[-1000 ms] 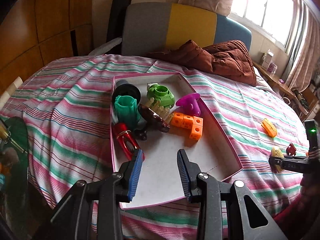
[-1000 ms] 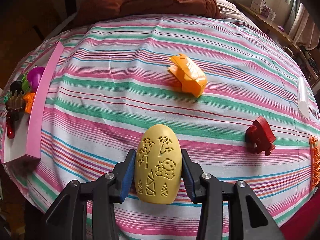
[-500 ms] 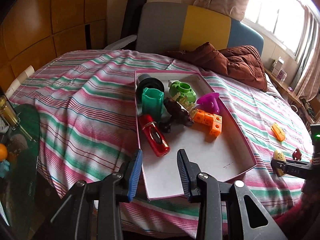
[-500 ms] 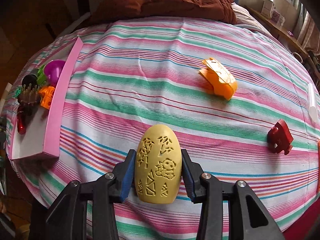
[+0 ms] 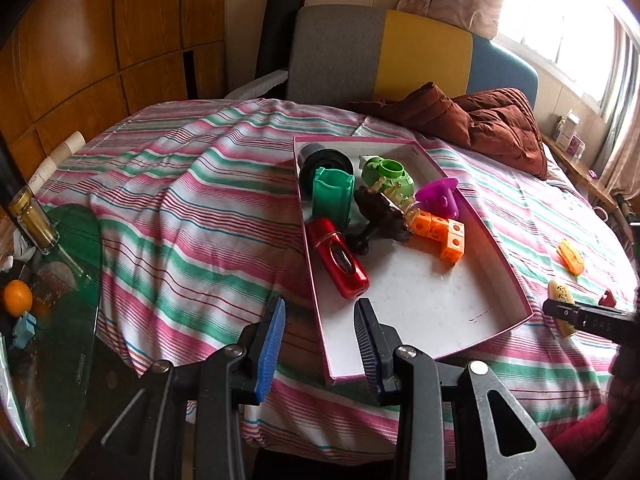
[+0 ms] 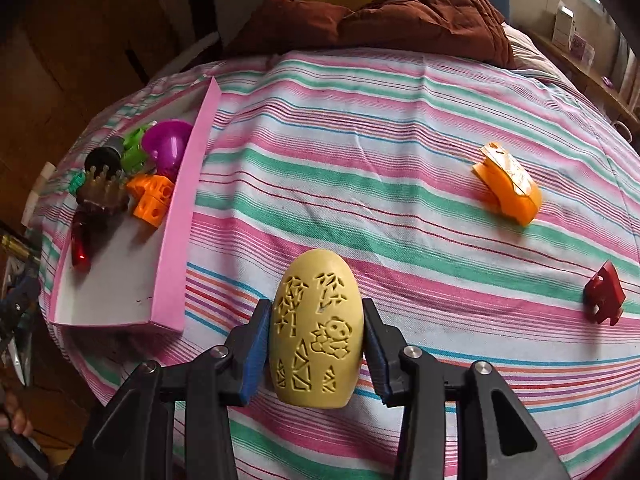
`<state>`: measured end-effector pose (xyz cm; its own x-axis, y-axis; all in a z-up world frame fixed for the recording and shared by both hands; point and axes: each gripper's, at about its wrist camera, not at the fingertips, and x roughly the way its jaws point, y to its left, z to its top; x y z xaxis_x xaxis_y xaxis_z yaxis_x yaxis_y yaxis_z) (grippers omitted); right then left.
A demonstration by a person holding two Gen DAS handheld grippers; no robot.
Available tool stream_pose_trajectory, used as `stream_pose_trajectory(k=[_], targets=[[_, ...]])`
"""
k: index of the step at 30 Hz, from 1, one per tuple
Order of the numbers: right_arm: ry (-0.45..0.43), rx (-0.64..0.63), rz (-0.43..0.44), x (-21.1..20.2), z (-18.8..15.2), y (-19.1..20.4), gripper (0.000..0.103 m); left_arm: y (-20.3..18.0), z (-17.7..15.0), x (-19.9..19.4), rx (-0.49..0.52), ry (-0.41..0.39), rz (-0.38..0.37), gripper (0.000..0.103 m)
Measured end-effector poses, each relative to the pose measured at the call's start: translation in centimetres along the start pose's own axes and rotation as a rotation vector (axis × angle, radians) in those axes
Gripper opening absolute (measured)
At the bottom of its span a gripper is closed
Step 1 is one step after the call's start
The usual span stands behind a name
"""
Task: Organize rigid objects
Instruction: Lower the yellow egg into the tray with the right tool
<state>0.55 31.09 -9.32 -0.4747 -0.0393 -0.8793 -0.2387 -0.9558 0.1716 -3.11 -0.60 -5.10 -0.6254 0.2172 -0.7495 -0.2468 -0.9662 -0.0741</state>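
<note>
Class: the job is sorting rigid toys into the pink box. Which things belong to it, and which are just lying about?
Job: pink box, yellow egg in right tool, orange toy, red piece.

Lying about: brown quilt, bottle, orange fruit.

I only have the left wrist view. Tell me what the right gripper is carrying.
Observer: The right gripper is shut on a pale yellow egg-shaped toy with carved panda and bamboo patterns.
Operator: Report what's loose on the bedspread near it.
Observer: An orange plastic clip-like piece and a dark red block-shaped piece lie apart on the striped bedspread.
Operator: Say where the box sits from there.
Observer: The pink-walled shallow box lies left of the egg, its long side wall facing it.
</note>
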Motion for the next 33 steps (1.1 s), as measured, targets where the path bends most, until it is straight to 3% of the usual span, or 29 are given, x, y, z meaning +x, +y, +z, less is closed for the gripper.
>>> stream_pose_trajectory(k=[2,9,16,20,27,33], targets=[[-0.031,-0.005,0.008,-0.8,0.3,0.4,0.043,0.0,-0.1,0.0,0.002,0.003,0.002,0.037],[-0.135,-0.122,0.158,-4.3,1.7,5.0,0.043,-0.1,0.0,0.1,0.004,0.005,-0.004,0.037],[-0.098,-0.292,0.262,-3.9,1.7,11.3,0.043,-0.2,-0.2,0.2,0.003,0.011,-0.013,0.037],[-0.037,-0.351,0.246,-1.6,1.9,13.6,0.043,-0.2,-0.3,0.4,-0.003,0.016,-0.019,0.037],[0.034,-0.403,0.127,2.4,1.8,14.5,0.043,0.0,-0.3,0.6,-0.005,0.019,-0.020,0.037],[0.012,-0.412,0.060,3.2,1.5,14.4,0.043,0.1,-0.2,0.6,-0.002,0.018,-0.016,0.037]])
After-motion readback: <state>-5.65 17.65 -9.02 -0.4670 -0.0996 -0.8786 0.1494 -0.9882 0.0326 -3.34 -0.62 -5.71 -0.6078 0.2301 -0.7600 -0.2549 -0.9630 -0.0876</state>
